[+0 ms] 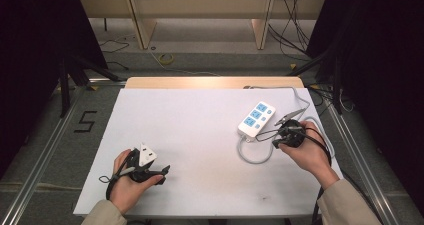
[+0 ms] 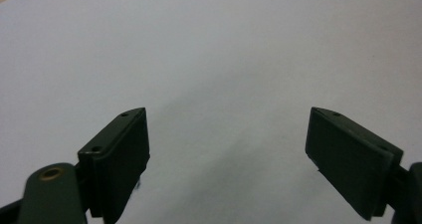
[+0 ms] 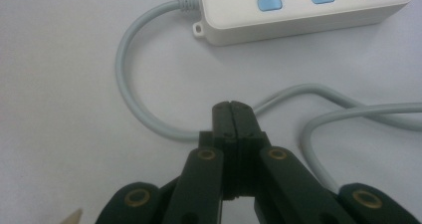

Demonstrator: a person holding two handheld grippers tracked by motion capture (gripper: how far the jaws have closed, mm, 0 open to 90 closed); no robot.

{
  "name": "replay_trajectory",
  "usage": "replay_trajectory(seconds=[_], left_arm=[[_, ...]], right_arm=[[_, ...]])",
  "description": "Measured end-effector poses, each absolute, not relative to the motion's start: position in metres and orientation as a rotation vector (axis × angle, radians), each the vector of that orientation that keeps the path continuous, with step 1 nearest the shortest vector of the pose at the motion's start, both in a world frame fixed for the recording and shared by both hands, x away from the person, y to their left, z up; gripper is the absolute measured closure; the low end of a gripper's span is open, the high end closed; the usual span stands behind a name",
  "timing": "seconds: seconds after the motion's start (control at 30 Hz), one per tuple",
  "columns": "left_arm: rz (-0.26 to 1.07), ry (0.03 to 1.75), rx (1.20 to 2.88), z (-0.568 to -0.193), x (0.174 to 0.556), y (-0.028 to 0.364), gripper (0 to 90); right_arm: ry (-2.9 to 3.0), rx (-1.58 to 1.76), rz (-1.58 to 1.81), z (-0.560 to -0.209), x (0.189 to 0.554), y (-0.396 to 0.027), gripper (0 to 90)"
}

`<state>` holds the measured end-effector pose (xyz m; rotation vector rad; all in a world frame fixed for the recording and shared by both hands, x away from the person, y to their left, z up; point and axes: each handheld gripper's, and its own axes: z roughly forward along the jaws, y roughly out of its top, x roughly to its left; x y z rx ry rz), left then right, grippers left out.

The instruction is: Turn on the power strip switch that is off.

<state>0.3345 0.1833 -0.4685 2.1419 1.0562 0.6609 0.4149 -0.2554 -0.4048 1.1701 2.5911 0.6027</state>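
Observation:
A white power strip [image 1: 256, 118] with blue sockets and buttons lies at the right of the white table [image 1: 200, 135]; its near edge is in the right gripper view [image 3: 298, 15]. Its grey cable [image 1: 251, 157] loops toward me and runs off right [image 3: 130, 92]. My right gripper [image 1: 274, 143] is just right of the strip's near end, shut [image 3: 233, 109], its tips over the cable with nothing seen between them. Near the front left, my left gripper [image 1: 163, 174] points right over bare table. Its jaws stand wide open [image 2: 229, 114] and hold nothing.
A white three-cornered plate [image 1: 146, 155] tops the left gripper. A strip of wooden tabletop [image 1: 215, 82] shows past the white sheet's far edge. On the floor are a "5" mark [image 1: 85, 121] at left, loose cables, and wooden furniture legs [image 1: 142, 30] at the back.

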Motion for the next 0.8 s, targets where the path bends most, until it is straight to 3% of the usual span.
replay_trajectory(seconds=[0.8], left_arm=[[0.667, 1.045, 2.146, -0.468, 0.335, 0.181, 17.7]], right_arm=[[2.580, 1.213, 0.581, -0.397, 0.437, -0.256, 90.0]])
